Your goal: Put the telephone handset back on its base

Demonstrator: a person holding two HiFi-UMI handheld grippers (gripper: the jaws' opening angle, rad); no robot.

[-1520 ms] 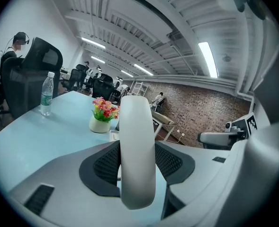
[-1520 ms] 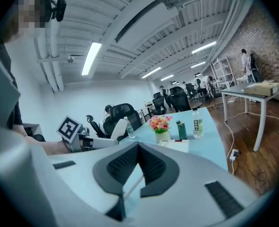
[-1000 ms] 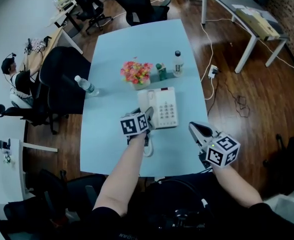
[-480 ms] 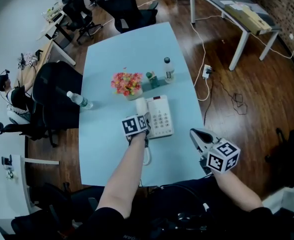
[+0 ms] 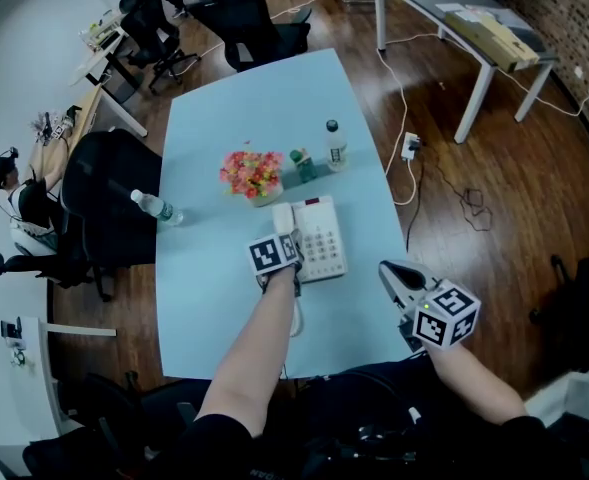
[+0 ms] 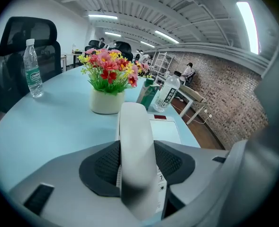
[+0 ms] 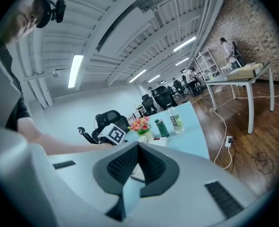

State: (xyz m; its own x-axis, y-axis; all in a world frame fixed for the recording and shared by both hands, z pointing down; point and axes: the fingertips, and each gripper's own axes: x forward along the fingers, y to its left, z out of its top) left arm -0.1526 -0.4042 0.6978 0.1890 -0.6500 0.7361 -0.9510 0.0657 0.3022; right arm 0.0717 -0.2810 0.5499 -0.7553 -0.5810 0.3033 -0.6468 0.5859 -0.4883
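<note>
The white telephone base (image 5: 321, 238) lies mid-table, keypad up. The white handset (image 6: 134, 131) lies lengthwise along the base's left side (image 5: 284, 218). My left gripper (image 5: 287, 246) has its dark pads closed on the handset's near end, and keys of the base (image 6: 165, 129) show just right of it. I cannot tell whether the handset is seated in its cradle. The coiled cord (image 5: 296, 313) trails toward the table's near edge. My right gripper (image 5: 394, 271) hangs off the table's near right corner, its jaws together and holding nothing (image 7: 138, 162).
A pot of flowers (image 5: 252, 173), a green bottle (image 5: 302, 164) and a clear water bottle (image 5: 335, 144) stand just beyond the phone. Another water bottle (image 5: 154, 208) stands at the light blue table's (image 5: 234, 98) left edge, beside a black office chair (image 5: 104, 198).
The head view has shifted a little. My left gripper stays closed on the handset at the base's left side; the right gripper has barely moved.
</note>
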